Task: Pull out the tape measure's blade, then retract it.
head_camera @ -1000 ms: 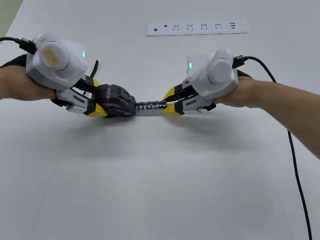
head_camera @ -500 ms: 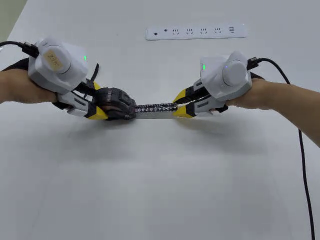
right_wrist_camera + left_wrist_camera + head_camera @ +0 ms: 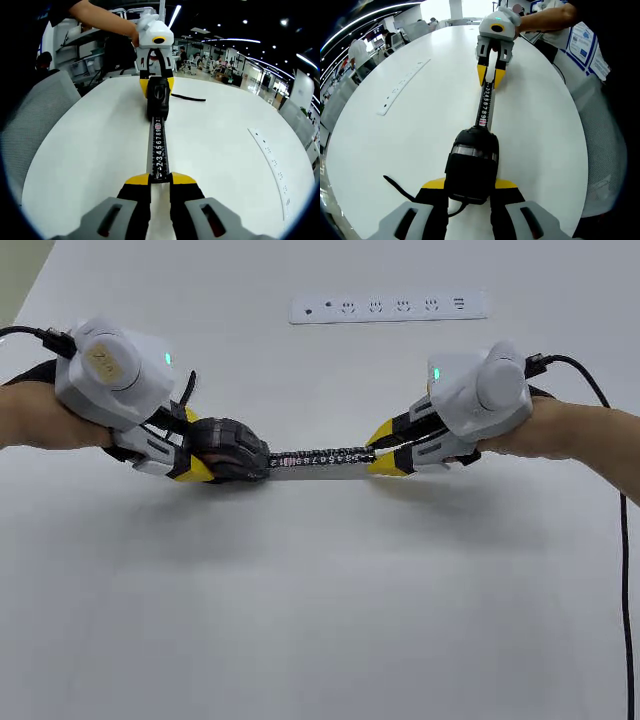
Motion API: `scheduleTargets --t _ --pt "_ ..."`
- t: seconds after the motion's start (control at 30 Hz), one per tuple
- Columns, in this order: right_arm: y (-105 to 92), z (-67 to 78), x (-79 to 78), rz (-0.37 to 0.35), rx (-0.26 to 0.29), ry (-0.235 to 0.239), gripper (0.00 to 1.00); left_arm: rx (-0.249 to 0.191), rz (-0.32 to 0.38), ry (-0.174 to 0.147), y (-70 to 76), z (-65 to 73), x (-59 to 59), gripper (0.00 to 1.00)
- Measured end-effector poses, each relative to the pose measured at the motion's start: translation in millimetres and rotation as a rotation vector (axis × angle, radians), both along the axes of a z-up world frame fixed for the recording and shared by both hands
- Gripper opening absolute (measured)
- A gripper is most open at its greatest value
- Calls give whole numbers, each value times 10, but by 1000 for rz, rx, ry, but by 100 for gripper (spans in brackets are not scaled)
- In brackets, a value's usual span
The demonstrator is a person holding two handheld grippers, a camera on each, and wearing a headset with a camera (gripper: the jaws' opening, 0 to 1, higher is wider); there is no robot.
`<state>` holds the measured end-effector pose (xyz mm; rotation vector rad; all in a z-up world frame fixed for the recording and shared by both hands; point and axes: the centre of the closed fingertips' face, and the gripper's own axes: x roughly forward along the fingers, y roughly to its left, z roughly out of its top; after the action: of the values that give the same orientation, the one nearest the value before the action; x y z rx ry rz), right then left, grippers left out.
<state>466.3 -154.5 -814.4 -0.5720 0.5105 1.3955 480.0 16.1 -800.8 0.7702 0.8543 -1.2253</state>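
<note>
With the tape measure [image 3: 230, 448] on the desk [image 3: 320, 600] on the person's side of the power strip [image 3: 388, 307], the jaws of the left gripper [image 3: 197, 454] clamp it and those of the right gripper [image 3: 384, 450] pinch the tip of the partly drawn blade [image 3: 320, 457]: pull-out seems underway, needing a straight pull parallel to that strip.

A white tabletop [image 3: 320, 620] is spread beneath the left gripper [image 3: 205, 440] and the right gripper [image 3: 381, 450]. A white power strip [image 3: 388, 307] is laid on it beyond the gap between them. Behind the left gripper, an open office [image 3: 220, 70] is lit by ceiling strips [image 3: 175, 12], and a grey mesh chair [image 3: 30, 130] is set beside the table. What may be blue posters [image 3: 581, 40] are hung behind the right gripper.
</note>
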Motion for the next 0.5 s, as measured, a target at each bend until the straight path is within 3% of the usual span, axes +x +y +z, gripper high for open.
scheduleTargets --t 0.33,0.5 --pt "-112 0 0 -5 -7 3 12 -2 4 2 -2 -1 -1 29" --pt "-333 -23 -13 -14 -32 3 12 -4 7 3 -7 0 -6 29"
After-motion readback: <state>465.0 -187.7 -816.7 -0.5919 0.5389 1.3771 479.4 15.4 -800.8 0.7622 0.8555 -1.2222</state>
